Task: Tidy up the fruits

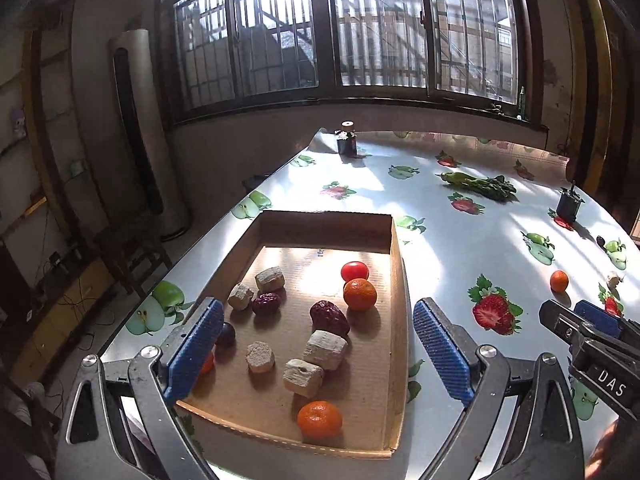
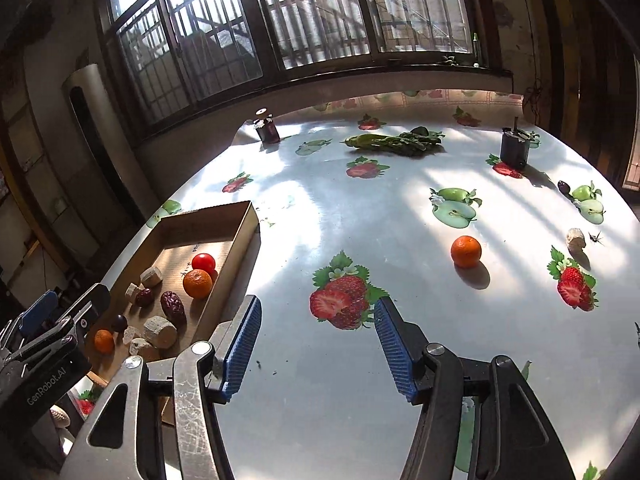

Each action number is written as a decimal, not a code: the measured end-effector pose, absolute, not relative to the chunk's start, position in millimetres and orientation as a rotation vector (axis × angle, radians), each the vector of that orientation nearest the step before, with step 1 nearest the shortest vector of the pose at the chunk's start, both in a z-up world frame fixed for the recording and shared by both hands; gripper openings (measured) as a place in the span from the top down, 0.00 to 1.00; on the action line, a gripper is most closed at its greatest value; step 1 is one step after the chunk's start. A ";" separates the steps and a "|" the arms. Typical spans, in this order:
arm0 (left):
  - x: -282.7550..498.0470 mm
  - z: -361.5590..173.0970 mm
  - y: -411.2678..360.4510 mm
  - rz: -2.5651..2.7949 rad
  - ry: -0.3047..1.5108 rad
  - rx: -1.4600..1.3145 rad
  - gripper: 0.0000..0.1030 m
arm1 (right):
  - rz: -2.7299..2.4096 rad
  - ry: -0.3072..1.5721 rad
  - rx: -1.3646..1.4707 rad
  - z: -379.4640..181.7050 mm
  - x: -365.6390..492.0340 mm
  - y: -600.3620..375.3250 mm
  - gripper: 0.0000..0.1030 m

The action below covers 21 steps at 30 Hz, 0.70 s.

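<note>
Left gripper (image 1: 318, 354): blue ribbed pads (image 1: 196, 350) are spread wide, with nothing clamped between them; the tool is pitched downward.

Right gripper (image 2: 318, 346): blue pads (image 2: 242, 346) are parted about halfway, with nothing held between them; it is likewise angled downward.

Each gripper's dark body is seen at the edge of the other's view.

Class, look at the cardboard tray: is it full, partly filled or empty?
Partly filled. The cardboard tray holds tangerines, a cherry tomato, red dates and pale chunks, with bare floor showing at its far end.
</note>
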<state>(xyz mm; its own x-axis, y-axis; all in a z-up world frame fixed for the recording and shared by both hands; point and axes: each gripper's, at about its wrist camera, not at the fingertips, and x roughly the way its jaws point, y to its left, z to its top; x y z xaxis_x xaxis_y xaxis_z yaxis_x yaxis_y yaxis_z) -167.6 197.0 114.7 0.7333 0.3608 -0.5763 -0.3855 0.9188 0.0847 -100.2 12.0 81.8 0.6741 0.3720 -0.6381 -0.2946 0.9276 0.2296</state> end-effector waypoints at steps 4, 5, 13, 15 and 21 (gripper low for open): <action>-167.6 113.9 190.7 0.401 0.650 -0.057 0.07 | 0.400 0.759 0.111 74.8 -103.3 10.9 0.38; -167.1 113.7 189.3 0.400 0.655 -0.058 0.07 | 0.407 0.764 0.111 72.8 -104.9 10.3 0.38; -165.5 110.7 171.2 0.380 0.668 -0.037 0.07 | 0.412 0.771 0.104 68.4 -110.3 5.9 0.37; -165.2 110.5 168.5 0.374 0.670 -0.033 0.07 | 0.413 0.773 0.107 68.1 -110.3 4.9 0.37; -164.7 109.2 167.3 0.375 0.675 -0.037 0.07 | 0.416 0.791 0.103 63.6 -110.0 6.9 0.35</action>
<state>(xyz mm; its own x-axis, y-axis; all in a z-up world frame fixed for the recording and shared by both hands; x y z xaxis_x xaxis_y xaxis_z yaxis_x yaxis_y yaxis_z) -164.7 167.3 109.2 0.7163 0.3266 -0.6167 -0.3504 0.9326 0.0869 -110.0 6.9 63.6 0.6272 0.4001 -0.6682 -0.3240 0.9142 0.2433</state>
